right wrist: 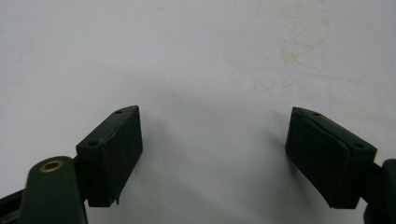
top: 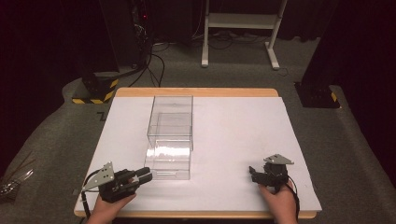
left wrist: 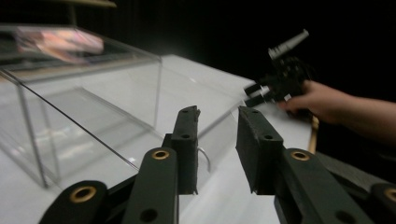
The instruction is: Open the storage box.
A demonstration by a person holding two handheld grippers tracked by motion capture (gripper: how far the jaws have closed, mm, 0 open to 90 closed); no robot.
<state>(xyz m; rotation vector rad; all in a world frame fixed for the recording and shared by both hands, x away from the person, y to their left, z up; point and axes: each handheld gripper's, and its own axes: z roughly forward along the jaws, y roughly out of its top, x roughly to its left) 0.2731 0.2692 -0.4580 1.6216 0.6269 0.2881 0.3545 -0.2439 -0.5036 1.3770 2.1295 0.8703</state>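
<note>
The white surface (top: 243, 140) carries a clear plastic box (top: 170, 135) just ahead of the left tongs (top: 145, 176), which gape narrowly, empty. The right tongs (top: 252, 172), well apart, stand wide and empty. Nothing looks started yet.

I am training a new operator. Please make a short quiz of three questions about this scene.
1. True or false: the right gripper holds a cup.
2. Which gripper is closest to the clear box? A. left B. right
3. What colour is the table top?

Key: 1. False; its jaws are open over bare table. 2. A; the left gripper points at the box's near end. 3. White.
</note>
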